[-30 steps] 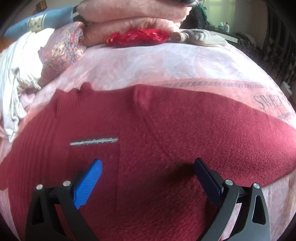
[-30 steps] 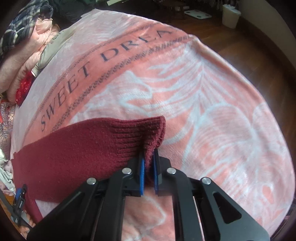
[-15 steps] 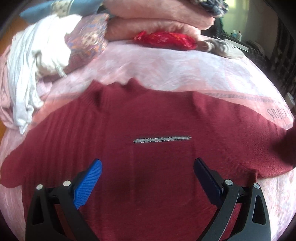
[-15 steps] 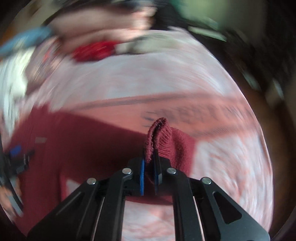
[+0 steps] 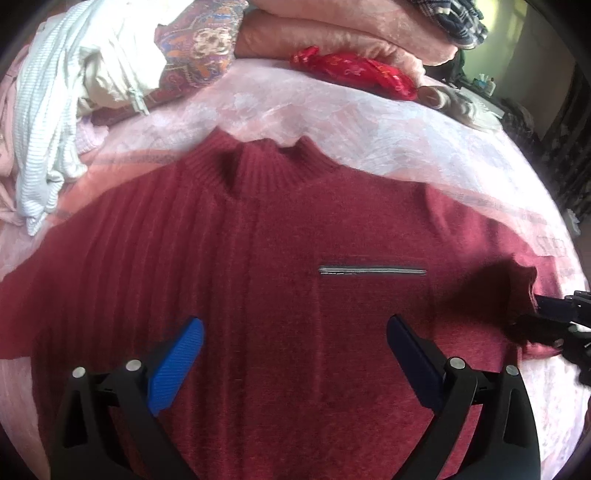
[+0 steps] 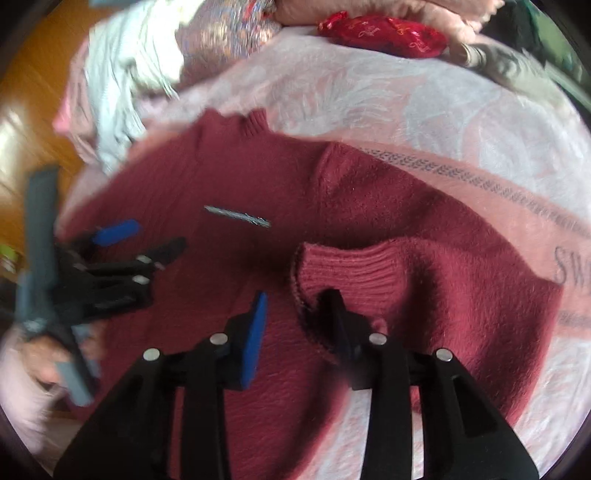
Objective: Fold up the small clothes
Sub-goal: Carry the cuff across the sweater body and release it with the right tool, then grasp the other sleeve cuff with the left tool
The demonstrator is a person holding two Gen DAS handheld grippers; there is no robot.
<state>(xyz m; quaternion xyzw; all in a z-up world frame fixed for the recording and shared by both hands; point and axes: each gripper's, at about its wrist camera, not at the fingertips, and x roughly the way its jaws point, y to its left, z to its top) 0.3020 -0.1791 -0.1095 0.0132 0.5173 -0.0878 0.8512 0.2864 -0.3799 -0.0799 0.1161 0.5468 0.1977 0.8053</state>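
Note:
A dark red knit sweater (image 5: 258, 258) lies flat on a pink blanket (image 5: 369, 122), collar away from me, with a thin silver stripe (image 5: 372, 271) on its chest. My left gripper (image 5: 295, 339) is open and empty above the sweater's lower body. My right gripper (image 6: 295, 314) is open over the sweater; the ribbed sleeve cuff (image 6: 347, 269) lies folded onto the body, just at its right finger (image 6: 336, 310). The right gripper also shows at the right edge of the left wrist view (image 5: 561, 317). The left gripper shows blurred in the right wrist view (image 6: 122, 251).
Piled clothes lie at the back: white garments (image 5: 48, 110), a patterned cloth (image 5: 199, 48), folded pink blankets (image 5: 332, 29) and a red cloth (image 5: 354, 70). Wooden floor (image 6: 33, 110) lies past the bed's left edge.
My right gripper carried the sleeve cuff leftwards onto the sweater's body, then opened and let it go. My left gripper view shifted left over the sweater, staying open.

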